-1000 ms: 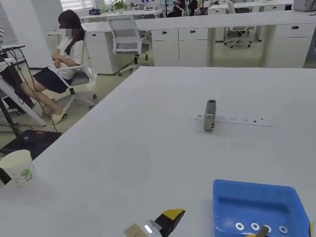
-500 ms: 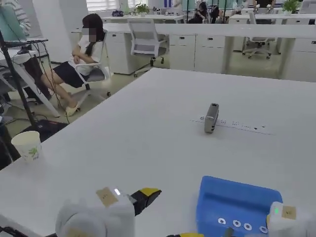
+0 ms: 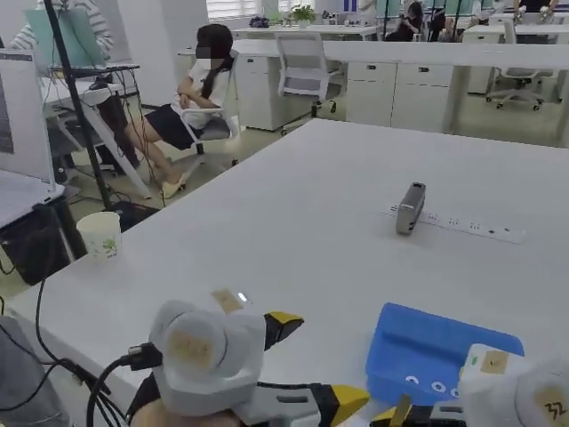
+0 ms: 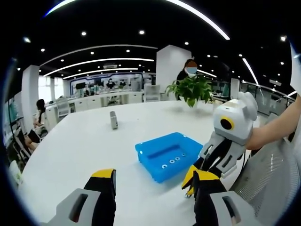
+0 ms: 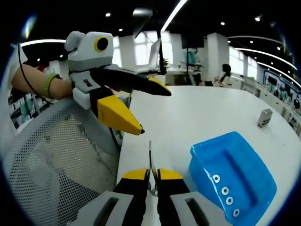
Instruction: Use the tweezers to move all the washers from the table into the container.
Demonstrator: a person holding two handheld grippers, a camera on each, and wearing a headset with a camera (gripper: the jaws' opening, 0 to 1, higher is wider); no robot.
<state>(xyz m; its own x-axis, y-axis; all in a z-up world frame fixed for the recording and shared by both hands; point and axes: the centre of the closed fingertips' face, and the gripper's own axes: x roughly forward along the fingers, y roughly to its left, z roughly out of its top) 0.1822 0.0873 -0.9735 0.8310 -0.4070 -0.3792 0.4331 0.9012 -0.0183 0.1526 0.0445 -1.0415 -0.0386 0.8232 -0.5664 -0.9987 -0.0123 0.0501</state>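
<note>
The blue container [image 3: 462,341] sits near the table's front edge, with several silver washers [image 3: 436,387] in a row inside it. My left gripper [image 3: 324,360] hovers just left of it, yellow-tipped jaws wide apart and nothing between them. In its own view, the left gripper [image 4: 153,181] faces the container [image 4: 155,147] and washers [image 4: 171,161]. My right gripper [image 5: 151,176] is shut on thin metal tweezers [image 5: 150,157], which point up past the container [image 5: 244,165] and its washers [image 5: 225,190]. In the head view the right gripper [image 3: 396,416] and tweezers [image 3: 402,409] are at the bottom edge.
A white power strip [image 3: 471,227] with a grey adapter [image 3: 410,207] lies mid-table. A paper cup [image 3: 100,234] stands by the table's left edge. A person sits on a chair [image 3: 200,98] beyond it. A mesh chair back [image 5: 61,160] is close behind the grippers.
The head camera has swung and pulled back. Both grippers have risen into the head view from the bottom edge. The washers stay in the container.
</note>
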